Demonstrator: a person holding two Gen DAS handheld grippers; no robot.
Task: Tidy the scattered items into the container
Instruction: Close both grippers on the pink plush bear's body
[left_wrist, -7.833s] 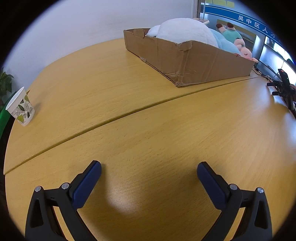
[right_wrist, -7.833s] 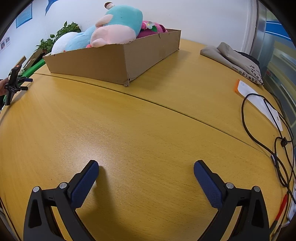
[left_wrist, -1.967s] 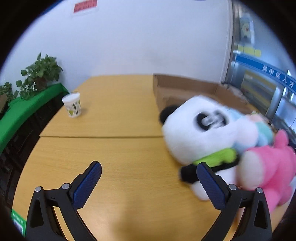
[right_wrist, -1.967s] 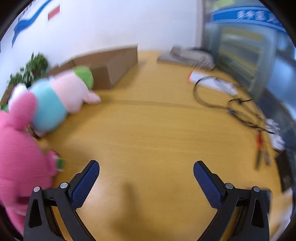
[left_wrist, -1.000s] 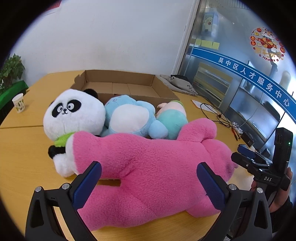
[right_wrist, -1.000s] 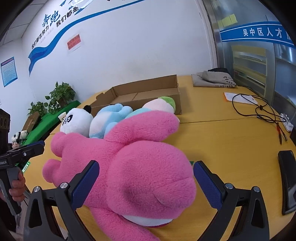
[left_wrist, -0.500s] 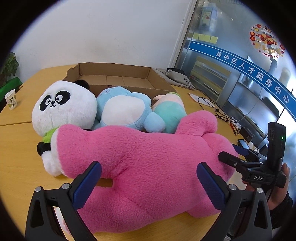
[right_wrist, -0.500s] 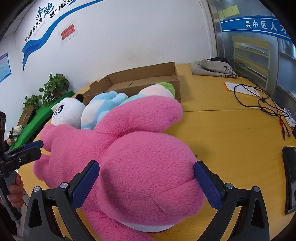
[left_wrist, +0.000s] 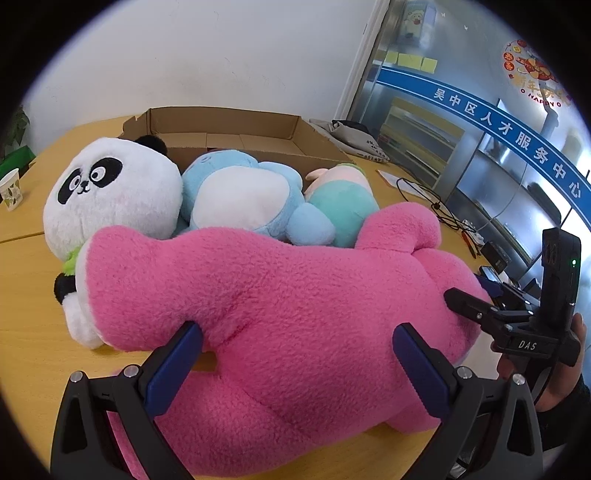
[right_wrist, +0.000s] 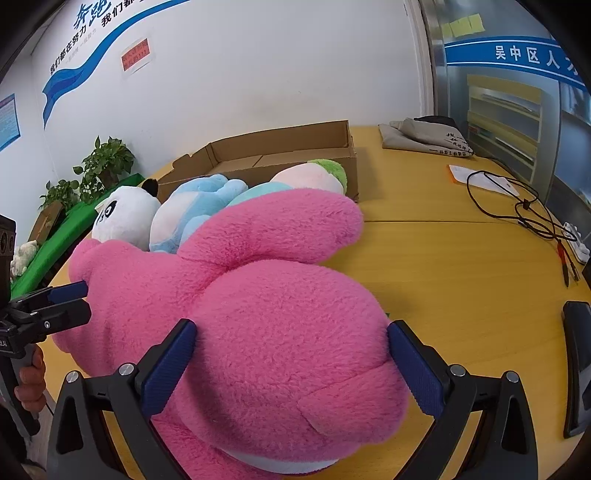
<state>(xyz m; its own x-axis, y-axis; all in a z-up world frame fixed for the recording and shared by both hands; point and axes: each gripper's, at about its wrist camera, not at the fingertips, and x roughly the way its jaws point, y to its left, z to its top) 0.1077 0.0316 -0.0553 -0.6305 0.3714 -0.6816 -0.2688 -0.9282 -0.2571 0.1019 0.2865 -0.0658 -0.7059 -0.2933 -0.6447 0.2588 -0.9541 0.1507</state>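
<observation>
Right up close in both views it's basically all pink plush (left_wrist: 295, 306). It fills the lower middle of each frame, lying on the table (left_wrist: 26, 325). The left gripper (left_wrist: 295, 362) has its jaws spread wide, one blue pad on each side of the plush's body, touching or just about touching the fur but not squeezing it. Same deal with the right gripper (right_wrist: 291, 354): jaws wide apart, straddling the plush's big round end, pads right against the fur with no visible dent.

In the left view the right gripper pokes in at the right edge, black tips at the plush's far end. In the right view the left gripper comes in at the left edge, its tips at the plush's side.

Just behind the pink one, three more toys sit bunched together: a panda (left_wrist: 114, 192) at upper left of the left view, a blue plush (left_wrist: 243, 199) in the middle, and a teal plush (left_wrist: 340, 206) with a pink and green head to its right. All three lean against the pink plush and touch the front wall of the box (left_wrist: 221, 125).

The box is open cardboard at upper centre; what shows of its floor is bare.

Further off: a paper cup (left_wrist: 10, 190) at the left edge, a black cable (right_wrist: 517, 206) and folded bag (right_wrist: 424, 136) at upper right, a plant (right_wrist: 103, 162) at left.
</observation>
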